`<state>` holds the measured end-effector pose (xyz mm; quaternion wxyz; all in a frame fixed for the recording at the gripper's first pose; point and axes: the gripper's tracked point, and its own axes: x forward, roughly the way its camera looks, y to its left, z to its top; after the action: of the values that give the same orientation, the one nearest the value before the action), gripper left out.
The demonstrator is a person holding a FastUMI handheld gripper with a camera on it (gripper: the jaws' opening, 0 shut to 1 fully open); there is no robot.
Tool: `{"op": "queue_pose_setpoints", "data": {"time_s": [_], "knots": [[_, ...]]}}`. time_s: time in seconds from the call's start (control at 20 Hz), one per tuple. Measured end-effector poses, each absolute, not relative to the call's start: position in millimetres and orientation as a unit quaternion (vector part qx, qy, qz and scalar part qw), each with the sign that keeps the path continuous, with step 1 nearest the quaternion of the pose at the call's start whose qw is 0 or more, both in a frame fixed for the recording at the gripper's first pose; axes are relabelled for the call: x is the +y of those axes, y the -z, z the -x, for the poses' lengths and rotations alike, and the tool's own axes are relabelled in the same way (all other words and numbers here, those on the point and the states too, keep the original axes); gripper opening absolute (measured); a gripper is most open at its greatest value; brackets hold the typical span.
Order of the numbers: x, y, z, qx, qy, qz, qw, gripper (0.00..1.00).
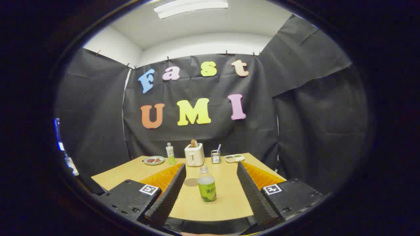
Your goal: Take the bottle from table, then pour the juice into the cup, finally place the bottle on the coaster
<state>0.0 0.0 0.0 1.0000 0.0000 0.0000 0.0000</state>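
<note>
Both fingers (164, 193) of my gripper (210, 196) stand spread wide, grasping nothing. Bottle (206, 185) stands upright on the table (229, 200), between the fingers and just ahead, slightly nearer the left one, long axis vertical; I judge a straight push forward would seat it. Coaster (191, 182) lies just beside it, to its left and slightly beyond.

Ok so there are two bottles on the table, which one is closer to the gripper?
The bottle with the green label, standing upright between the open gripper's fingers. The other bottle stands far beyond them, between the plate and the toaster.
</note>
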Motion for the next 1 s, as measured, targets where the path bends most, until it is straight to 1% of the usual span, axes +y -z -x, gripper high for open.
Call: {"op": "queue_pose_setpoints", "data": {"time_s": [1.0], "knots": [[-3.3, 23.0, -28.9, 0.014, 0.020, 0.033, 0.999, 1.00]]}}
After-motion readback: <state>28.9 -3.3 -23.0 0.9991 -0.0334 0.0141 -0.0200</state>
